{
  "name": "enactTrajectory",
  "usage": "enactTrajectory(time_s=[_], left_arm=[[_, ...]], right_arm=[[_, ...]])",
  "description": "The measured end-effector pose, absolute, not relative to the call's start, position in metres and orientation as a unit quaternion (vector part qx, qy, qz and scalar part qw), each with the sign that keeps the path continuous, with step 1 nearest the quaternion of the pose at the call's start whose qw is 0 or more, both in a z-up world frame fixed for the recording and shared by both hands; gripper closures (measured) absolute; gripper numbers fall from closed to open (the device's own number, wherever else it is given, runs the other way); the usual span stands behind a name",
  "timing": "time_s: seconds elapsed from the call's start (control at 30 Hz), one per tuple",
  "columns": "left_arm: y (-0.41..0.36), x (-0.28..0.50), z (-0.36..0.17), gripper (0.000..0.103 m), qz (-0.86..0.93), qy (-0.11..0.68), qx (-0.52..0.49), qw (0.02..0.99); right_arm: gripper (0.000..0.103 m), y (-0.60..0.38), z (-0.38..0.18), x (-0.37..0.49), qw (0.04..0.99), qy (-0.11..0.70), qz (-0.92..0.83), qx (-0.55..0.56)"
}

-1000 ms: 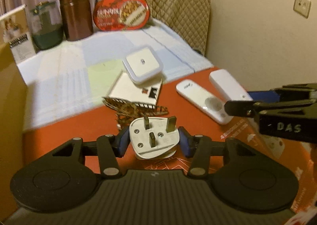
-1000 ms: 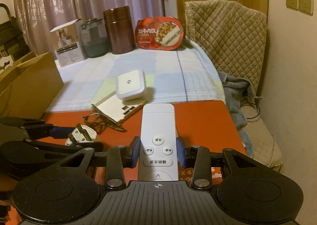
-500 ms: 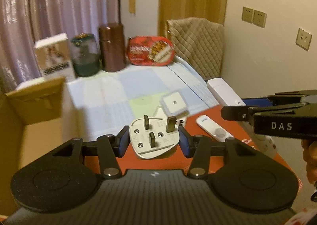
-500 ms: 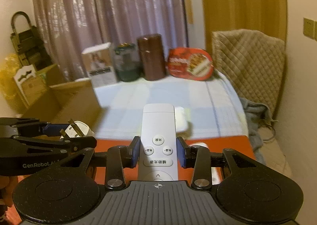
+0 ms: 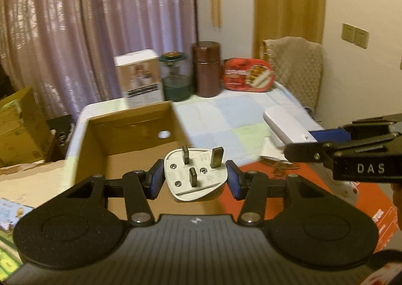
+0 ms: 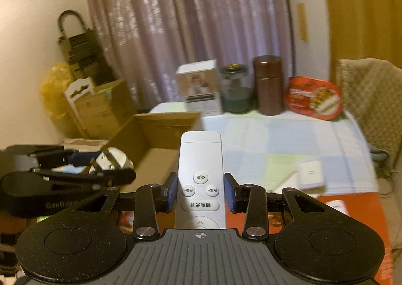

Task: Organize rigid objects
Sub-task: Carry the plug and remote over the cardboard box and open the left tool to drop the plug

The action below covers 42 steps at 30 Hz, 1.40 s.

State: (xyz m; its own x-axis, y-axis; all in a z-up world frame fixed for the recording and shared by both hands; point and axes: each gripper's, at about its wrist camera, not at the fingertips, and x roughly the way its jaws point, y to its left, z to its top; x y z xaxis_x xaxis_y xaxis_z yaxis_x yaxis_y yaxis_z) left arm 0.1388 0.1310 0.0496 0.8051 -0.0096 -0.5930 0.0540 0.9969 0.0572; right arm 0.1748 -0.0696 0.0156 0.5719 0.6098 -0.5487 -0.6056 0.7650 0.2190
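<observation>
My left gripper (image 5: 195,182) is shut on a white three-pin plug (image 5: 194,177) and holds it in the air over the near edge of an open cardboard box (image 5: 130,134). My right gripper (image 6: 200,195) is shut on a white remote control (image 6: 200,179), raised beside the box (image 6: 160,139). The remote also shows in the left wrist view (image 5: 289,128), with the right gripper (image 5: 334,144) to the right of the plug. The left gripper (image 6: 85,161) with the plug (image 6: 113,161) shows at the left in the right wrist view.
A red board (image 5: 314,192) lies on the table with a brown ornament (image 5: 279,167) on it. A white square device (image 6: 310,174) and a second white item (image 6: 336,205) lie on the table. A white carton (image 5: 139,77), a green jar (image 5: 174,76), a brown canister (image 5: 206,68) and a red tin (image 5: 247,75) stand at the back. More cardboard boxes (image 6: 98,106) stand at the left.
Both grippers have risen and swung left with their loads. The plug is now over the cardboard box, and the red board has dropped to the lower right.
</observation>
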Motion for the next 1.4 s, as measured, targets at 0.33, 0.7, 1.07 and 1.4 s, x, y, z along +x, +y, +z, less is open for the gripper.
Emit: enactTrajectory(time_s=[0.33, 0.7, 1.07, 1.4], left_arm=[[0.209, 0.129, 0.042, 0.057, 0.036, 0.333, 0.029, 0.942], [0.229, 0.134, 0.009, 0.057, 0.041, 0.358, 0.023, 0.932], [0.240, 0.147, -0.017, 0.057, 0.037, 0.388, 0.017, 0.921], [0.241, 0.149, -0.028, 0.057, 0.034, 0.396, 0.019, 0.918]], right_arm=[[0.068, -0.003, 0.012, 0.170, 0.867, 0.322, 0.380, -0.009], [0.068, 0.030, -0.013, 0.178, 0.857, 0.347, 0.381, -0.024], [0.068, 0.044, -0.032, 0.185, 0.852, 0.365, 0.374, -0.030], [0.068, 0.047, -0.037, 0.187, 0.850, 0.373, 0.370, -0.029]])
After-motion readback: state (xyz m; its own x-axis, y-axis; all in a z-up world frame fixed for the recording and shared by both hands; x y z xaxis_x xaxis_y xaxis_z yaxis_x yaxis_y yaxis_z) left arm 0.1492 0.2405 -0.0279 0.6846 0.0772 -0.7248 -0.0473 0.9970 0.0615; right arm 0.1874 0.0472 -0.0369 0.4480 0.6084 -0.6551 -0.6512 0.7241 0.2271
